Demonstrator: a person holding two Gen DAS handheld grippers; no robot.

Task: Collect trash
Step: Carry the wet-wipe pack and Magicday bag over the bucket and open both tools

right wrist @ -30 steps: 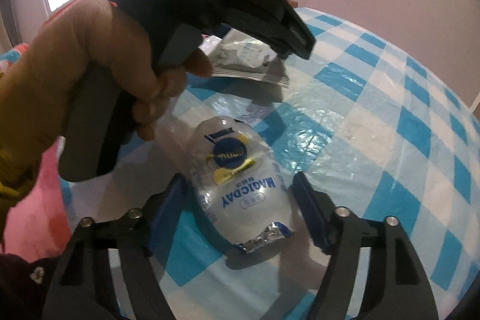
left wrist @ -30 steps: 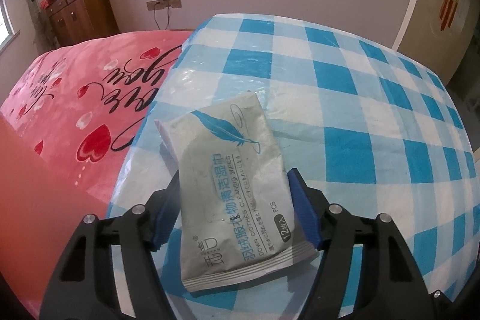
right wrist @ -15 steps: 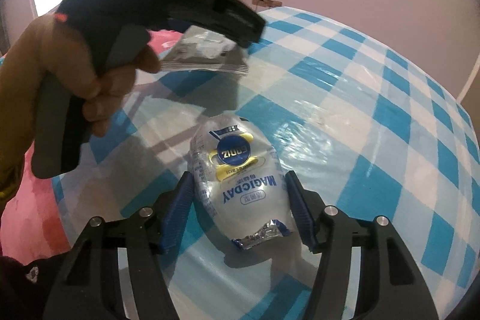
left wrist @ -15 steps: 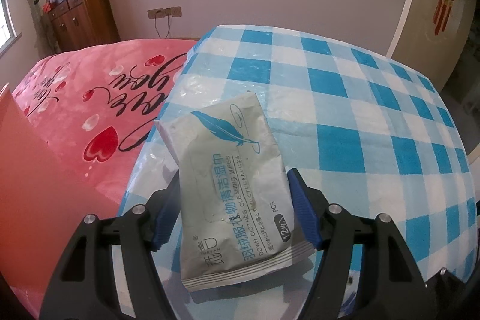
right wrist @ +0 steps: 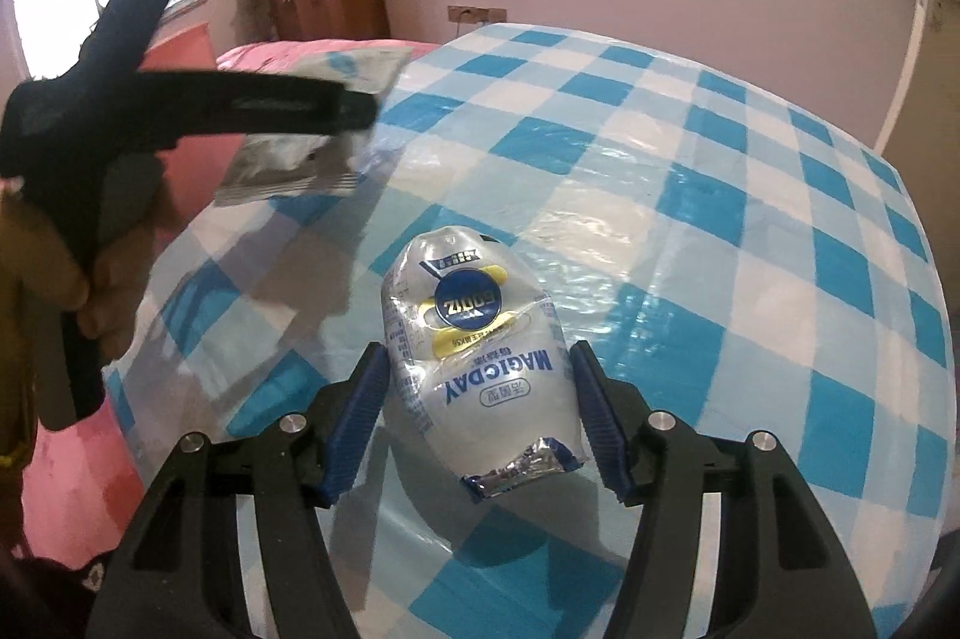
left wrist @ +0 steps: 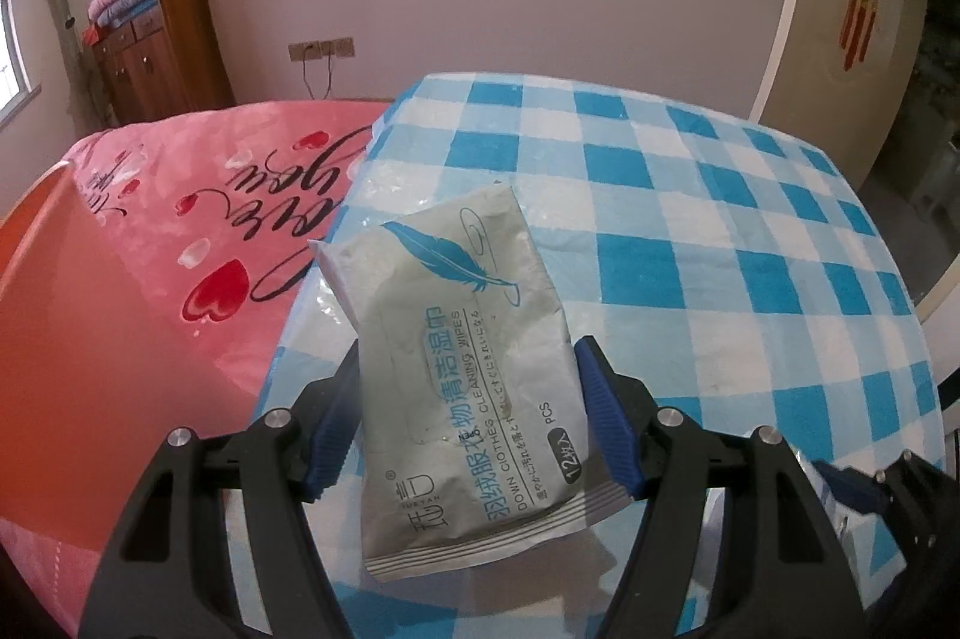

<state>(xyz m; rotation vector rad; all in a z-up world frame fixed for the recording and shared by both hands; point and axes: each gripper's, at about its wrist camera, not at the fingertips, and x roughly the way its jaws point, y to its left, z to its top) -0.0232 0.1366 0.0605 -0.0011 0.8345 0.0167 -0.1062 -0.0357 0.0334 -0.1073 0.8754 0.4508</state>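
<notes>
Both pieces of trash are picked up; dropping them in a bin, not in view, remains. My left hand-held gripper [left wrist: 471,414] clamps the wipes packet [left wrist: 459,363] above the checked bench [left wrist: 750,231]; my right hand-held gripper [right wrist: 480,420] grips the clear snack wrapper [right wrist: 480,357] between its pads.

The wipes packet [left wrist: 462,375] sits between the left gripper's [left wrist: 471,420] fingers above the tablecloth [left wrist: 690,243], the bed [left wrist: 180,243] to its left.

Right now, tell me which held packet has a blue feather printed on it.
The grey wipes packet in the left hand-held gripper; the clear snack wrapper shows a round blue logo instead.
</notes>
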